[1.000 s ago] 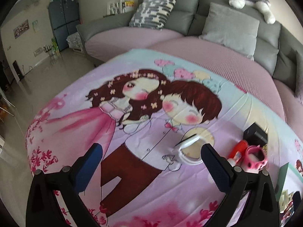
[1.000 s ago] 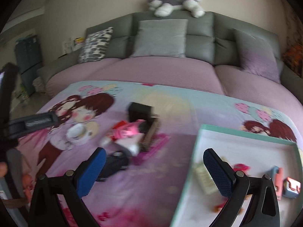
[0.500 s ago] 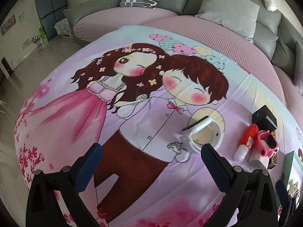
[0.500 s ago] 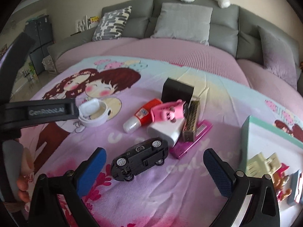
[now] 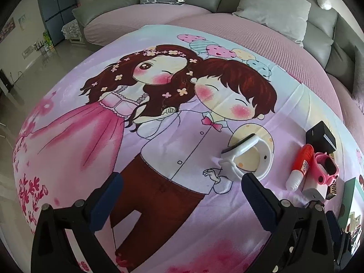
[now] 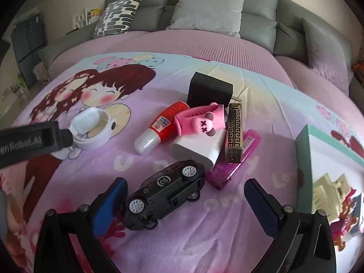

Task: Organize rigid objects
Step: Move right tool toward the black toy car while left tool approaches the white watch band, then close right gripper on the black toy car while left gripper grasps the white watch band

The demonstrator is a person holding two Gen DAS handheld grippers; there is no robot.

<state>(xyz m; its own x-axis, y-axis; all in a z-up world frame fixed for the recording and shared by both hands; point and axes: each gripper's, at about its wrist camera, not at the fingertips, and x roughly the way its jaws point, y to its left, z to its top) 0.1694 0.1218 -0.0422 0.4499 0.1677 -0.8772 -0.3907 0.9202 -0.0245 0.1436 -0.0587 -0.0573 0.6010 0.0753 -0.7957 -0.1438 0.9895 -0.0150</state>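
Lining up right gripper [image 6: 184, 207], spread wide and empty, around the black toy car [image 6: 165, 192] just in front of the white charger [image 6: 198, 146], probably heading for the tray [image 6: 304, 150]; left gripper [image 5: 179, 201] hovering empty too.

Glossy black plastic toy car [image 6: 165, 192] on soft matt printed cloth blanket [image 6: 204, 238]; shiny white plastic watch band [image 5: 246, 158]; ribbed blue claw pads [image 6: 261, 207].
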